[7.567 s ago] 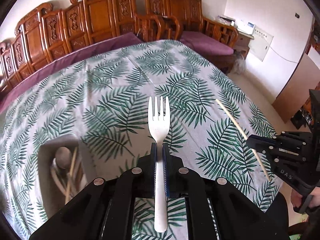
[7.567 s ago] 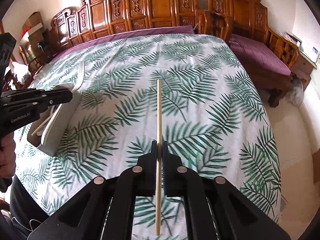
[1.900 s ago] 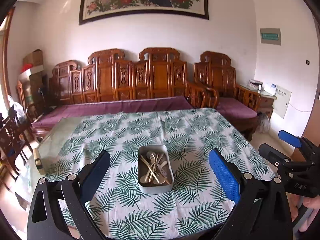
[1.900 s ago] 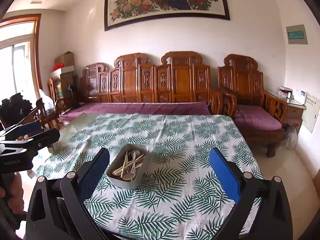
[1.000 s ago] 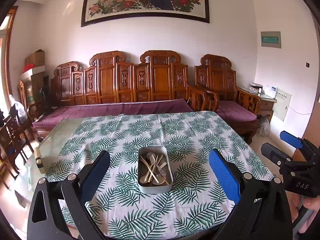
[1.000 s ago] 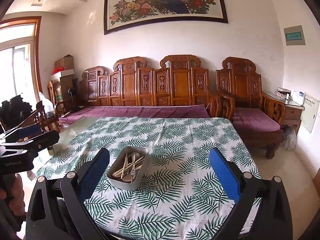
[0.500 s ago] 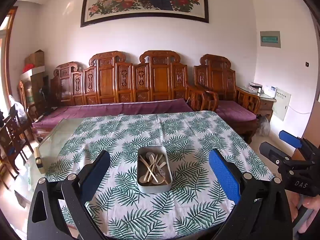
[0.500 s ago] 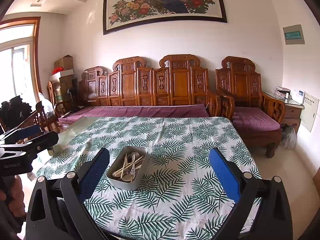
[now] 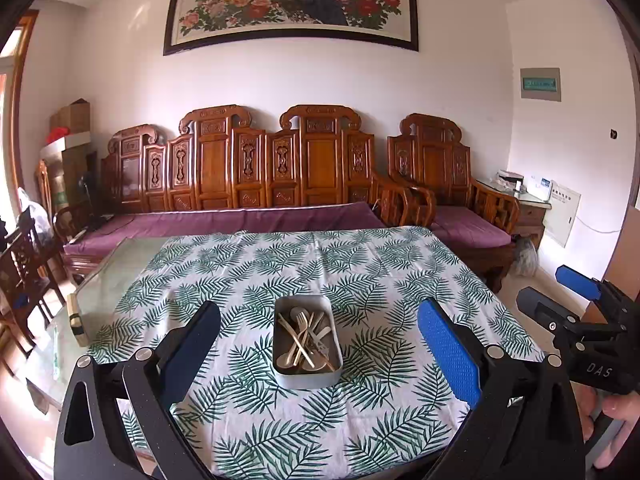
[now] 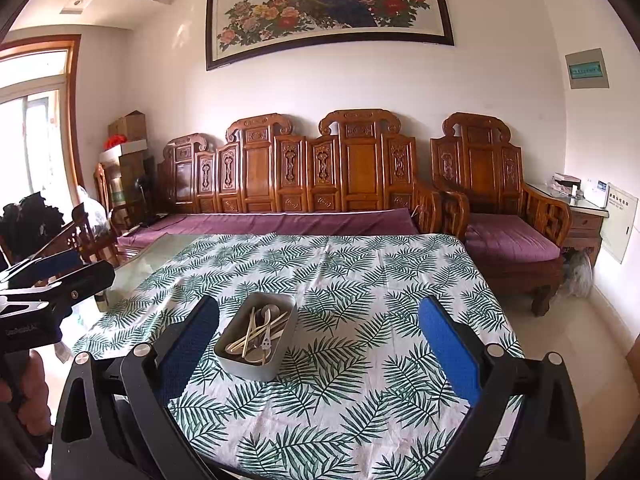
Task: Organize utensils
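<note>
A grey rectangular tin [image 9: 307,376] stands on the palm-leaf tablecloth [image 9: 360,276] and holds several pale utensils [image 9: 305,338]: forks, spoons and chopsticks. It also shows in the right wrist view [image 10: 256,364]. My left gripper [image 9: 318,344] is open and empty, held back from the table with the tin seen between its blue pads [image 9: 448,352]. My right gripper [image 10: 318,344] is open and empty too, with the tin left of centre. The right gripper shows at the right edge of the left wrist view [image 9: 576,300], and the left gripper at the left edge of the right wrist view [image 10: 60,276].
A carved wooden sofa [image 9: 280,184] with purple cushions stands behind the table, and an armchair [image 10: 500,208] at the right. Bare glass tabletop [image 9: 104,292] shows left of the cloth. A dark chair [image 9: 20,264] and boxes stand at the far left.
Both grippers, once shut on a fork and a chopstick, are now open, empty and drawn back from the table. Over the last second almost nothing has moved.
</note>
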`<move>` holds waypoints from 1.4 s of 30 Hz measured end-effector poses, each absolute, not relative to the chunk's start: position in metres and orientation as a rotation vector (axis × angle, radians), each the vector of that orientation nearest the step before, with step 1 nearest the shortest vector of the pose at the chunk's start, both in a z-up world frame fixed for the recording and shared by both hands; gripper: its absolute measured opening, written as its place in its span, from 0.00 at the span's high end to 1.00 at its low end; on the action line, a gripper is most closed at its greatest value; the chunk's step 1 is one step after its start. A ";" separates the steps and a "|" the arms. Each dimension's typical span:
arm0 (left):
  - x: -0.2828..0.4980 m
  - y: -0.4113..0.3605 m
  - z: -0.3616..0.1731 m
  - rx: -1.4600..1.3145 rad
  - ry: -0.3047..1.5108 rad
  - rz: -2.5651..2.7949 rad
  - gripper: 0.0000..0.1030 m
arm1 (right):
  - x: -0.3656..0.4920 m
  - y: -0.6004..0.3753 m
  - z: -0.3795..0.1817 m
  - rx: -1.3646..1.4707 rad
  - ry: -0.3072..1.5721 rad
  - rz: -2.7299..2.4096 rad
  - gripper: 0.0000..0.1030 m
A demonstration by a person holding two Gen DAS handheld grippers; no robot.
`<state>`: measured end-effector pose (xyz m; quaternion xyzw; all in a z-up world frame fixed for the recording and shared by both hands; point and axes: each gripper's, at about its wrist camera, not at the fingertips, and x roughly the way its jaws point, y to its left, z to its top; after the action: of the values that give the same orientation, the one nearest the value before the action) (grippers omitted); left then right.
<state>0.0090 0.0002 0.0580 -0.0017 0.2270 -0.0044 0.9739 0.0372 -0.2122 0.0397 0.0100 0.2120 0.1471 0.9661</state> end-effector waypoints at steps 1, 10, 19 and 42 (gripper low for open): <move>0.009 0.000 0.058 -0.004 0.458 -0.009 0.07 | 0.037 -0.212 0.039 0.020 0.429 0.298 0.03; 0.008 0.001 0.057 -0.003 0.458 -0.008 0.07 | 0.036 -0.211 0.038 0.022 0.429 0.293 0.03; 0.008 0.002 0.056 -0.002 0.457 -0.006 0.07 | 0.036 -0.209 0.037 0.024 0.433 0.289 0.03; 0.007 0.006 0.054 0.000 0.455 -0.003 0.07 | 0.036 -0.208 0.035 0.034 0.437 0.287 0.03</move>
<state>0.0075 0.0055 0.0537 0.0001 0.2256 -0.0015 0.9742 0.0357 -0.2083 0.0346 0.0168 0.2158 0.1418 0.9659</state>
